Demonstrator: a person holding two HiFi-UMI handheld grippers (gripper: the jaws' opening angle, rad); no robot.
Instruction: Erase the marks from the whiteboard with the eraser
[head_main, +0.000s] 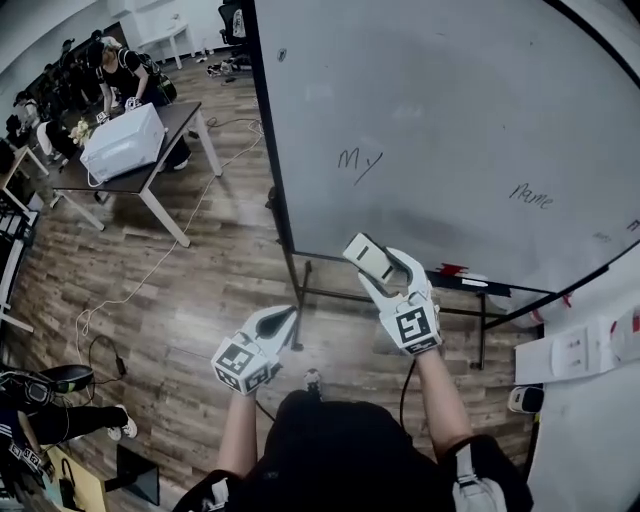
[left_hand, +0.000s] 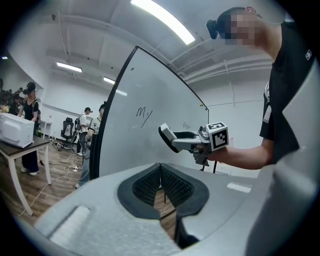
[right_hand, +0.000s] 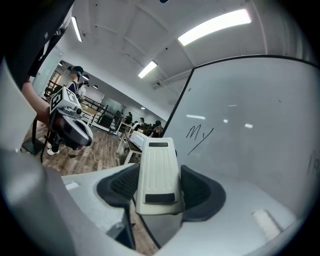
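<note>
The whiteboard (head_main: 450, 90) stands upright ahead of me, with "My" (head_main: 358, 163) handwritten near its middle and a smaller word (head_main: 531, 195) to the right. My right gripper (head_main: 374, 264) is shut on a cream eraser (head_main: 362, 251) just off the board's lower edge, below "My". In the right gripper view the eraser (right_hand: 157, 165) sits upright between the dark pads, with "My" (right_hand: 199, 135) beyond it. My left gripper (head_main: 285, 318) hangs lower left, shut with nothing in it; its pads (left_hand: 172, 186) meet in its own view, which also shows the eraser (left_hand: 169, 138).
A marker tray with a red marker (head_main: 455, 270) runs along the board's bottom, above the stand's black legs (head_main: 297, 300). A table (head_main: 150, 175) bearing a white box (head_main: 122, 140) stands to the left, with people behind it. Cables (head_main: 150, 270) trail across the wooden floor.
</note>
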